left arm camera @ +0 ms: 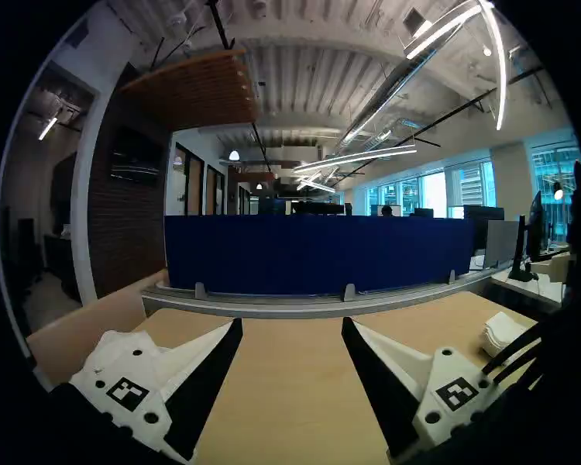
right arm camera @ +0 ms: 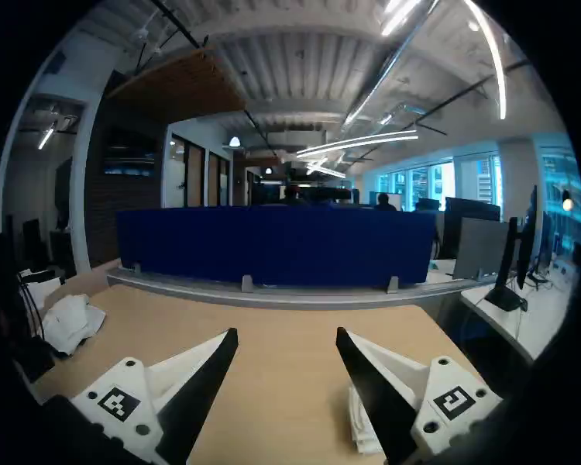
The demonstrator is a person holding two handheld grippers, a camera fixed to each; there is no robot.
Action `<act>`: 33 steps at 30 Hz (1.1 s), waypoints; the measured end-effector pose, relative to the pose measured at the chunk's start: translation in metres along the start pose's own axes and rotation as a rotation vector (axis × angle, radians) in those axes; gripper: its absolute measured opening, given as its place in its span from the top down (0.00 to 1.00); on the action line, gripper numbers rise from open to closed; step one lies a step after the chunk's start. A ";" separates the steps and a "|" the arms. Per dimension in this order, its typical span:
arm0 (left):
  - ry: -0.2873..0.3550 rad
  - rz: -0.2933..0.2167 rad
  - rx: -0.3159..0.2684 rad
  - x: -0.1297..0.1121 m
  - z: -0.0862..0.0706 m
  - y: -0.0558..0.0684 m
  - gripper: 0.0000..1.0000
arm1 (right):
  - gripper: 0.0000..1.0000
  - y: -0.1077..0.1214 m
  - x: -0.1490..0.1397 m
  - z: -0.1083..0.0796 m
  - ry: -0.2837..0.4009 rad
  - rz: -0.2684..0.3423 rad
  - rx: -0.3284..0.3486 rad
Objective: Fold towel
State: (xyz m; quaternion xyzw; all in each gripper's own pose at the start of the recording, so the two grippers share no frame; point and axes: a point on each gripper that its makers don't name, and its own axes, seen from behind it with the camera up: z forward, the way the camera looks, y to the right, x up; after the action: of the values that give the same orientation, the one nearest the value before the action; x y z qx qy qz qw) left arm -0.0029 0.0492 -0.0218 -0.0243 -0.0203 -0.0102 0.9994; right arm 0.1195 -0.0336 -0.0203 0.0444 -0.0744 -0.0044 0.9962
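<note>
Both grippers empty over bare bench, towels out at the edges.
Left gripper [left arm camera: 290, 322] and right gripper [right arm camera: 286, 332]: jaws spread wide, nothing held. Crumpled towel [right arm camera: 70, 322] lies at the middle left of the right gripper view; folded stack [right arm camera: 359, 422] lies lower right, beside a jaw. Risks: grabbing the already-folded stack by mistake, or pinching one loose layer of the towel so it bunches up.

Your left camera sits low, close over the bench [left arm camera: 290, 387], and looks level and straight ahead along its two fingers [left arm camera: 205, 380] toward the blue screen [left arm camera: 314, 252] at the far edge. Your right camera sits just as low over the same bench [right arm camera: 283, 364], looking along its own fingers [right arm camera: 201, 380] at that blue screen [right arm camera: 275, 244] too. Both views share the bench top, the blue screen, the ceiling lights [left arm camera: 352, 159] and the windows [left arm camera: 438, 194] on the right.
</note>
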 end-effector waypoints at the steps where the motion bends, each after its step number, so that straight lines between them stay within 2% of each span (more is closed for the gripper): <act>1: 0.001 0.003 0.003 -0.002 0.000 -0.001 0.05 | 0.01 -0.003 -0.001 0.001 -0.003 -0.003 0.007; 8: 0.008 0.016 0.007 -0.020 0.005 0.003 0.05 | 0.01 -0.012 -0.001 0.004 0.002 -0.020 0.016; 17: 0.015 0.047 0.029 -0.062 0.012 0.000 0.05 | 0.02 -0.004 -0.015 0.008 0.002 -0.034 -0.003; 26: 0.041 0.042 0.065 -0.100 0.016 -0.027 0.05 | 0.02 -0.002 -0.029 0.022 0.012 -0.043 -0.026; 33: 0.044 0.059 0.071 -0.131 0.022 -0.040 0.05 | 0.02 -0.007 -0.044 0.034 0.021 -0.044 -0.033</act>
State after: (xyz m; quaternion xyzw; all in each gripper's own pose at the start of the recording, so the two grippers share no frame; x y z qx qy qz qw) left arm -0.1351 0.0132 -0.0035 0.0106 0.0023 0.0193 0.9998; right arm 0.0711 -0.0432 0.0055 0.0295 -0.0628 -0.0270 0.9972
